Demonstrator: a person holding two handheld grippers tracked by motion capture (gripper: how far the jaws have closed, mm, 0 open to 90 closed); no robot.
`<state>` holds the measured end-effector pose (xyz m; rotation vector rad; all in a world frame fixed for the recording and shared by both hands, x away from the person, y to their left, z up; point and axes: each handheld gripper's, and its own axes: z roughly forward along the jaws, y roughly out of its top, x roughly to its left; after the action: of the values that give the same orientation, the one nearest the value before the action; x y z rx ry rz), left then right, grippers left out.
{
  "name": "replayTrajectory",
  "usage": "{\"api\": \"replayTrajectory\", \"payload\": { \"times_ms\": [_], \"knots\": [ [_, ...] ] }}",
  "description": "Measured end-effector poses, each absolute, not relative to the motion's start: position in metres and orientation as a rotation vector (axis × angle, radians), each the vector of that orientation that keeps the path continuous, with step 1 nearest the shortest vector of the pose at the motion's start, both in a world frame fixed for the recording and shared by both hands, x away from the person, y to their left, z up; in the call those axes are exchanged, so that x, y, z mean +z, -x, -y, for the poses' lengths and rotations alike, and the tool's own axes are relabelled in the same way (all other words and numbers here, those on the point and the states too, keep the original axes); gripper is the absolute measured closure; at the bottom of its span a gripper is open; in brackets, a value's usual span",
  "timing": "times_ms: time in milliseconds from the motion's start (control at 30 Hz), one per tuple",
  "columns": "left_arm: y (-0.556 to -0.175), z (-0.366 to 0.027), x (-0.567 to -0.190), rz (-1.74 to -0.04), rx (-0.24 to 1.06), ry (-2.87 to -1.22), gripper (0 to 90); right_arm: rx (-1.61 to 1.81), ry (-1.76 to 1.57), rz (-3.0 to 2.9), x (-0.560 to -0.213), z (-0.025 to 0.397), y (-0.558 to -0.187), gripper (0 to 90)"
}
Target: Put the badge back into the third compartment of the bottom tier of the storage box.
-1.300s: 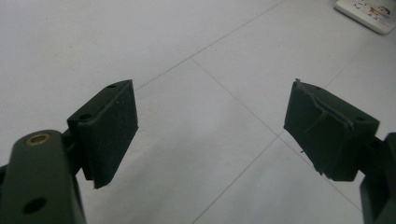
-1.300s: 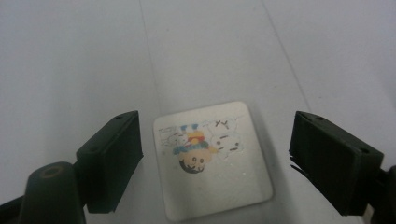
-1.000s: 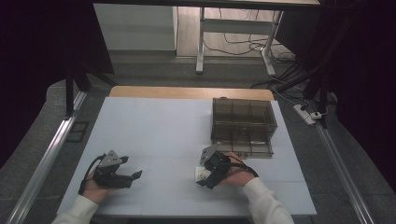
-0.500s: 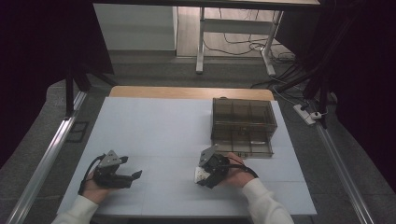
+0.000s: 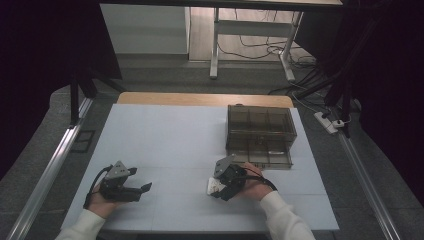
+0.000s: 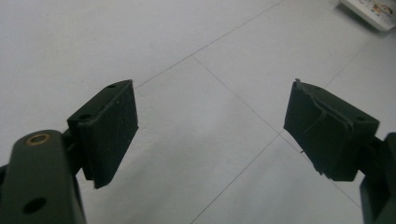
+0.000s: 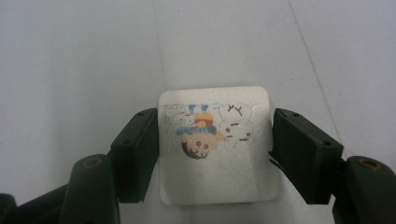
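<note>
A small white square card with cartoon figures printed on it lies flat on the pale table. My right gripper has one black jaw against each side edge of the card and is shut on it. From above, that right gripper sits at the front middle of the table, and the card peeks out at its left. My left gripper rests at the front left, open and holding nothing. In the left gripper view, its jaws stand wide apart over bare table, and the card shows far off at the top right.
A dark see-through organizer box with several compartments stands at the back right of the table, just beyond my right hand. A wooden strip runs along the far edge. Metal rails flank the table.
</note>
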<state>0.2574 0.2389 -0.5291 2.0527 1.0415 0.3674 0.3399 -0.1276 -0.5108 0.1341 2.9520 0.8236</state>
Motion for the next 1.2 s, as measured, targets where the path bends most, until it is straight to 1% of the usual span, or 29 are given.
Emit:
{"api": "replayTrajectory", "payload": {
  "times_ms": [567, 1200],
  "knots": [
    [-0.257, -0.239, -0.529, -1.039, 0.371, -2.051, 17.3, 0.983, -0.264, -2.846, -0.488, 0.141, -0.342, 33.2],
    [-0.257, -0.240, -0.529, -1.039, 0.372, -2.051, 17.3, 1.074, -0.311, -2.749, -0.470, 0.155, -0.340, 33.1]
  ]
}}
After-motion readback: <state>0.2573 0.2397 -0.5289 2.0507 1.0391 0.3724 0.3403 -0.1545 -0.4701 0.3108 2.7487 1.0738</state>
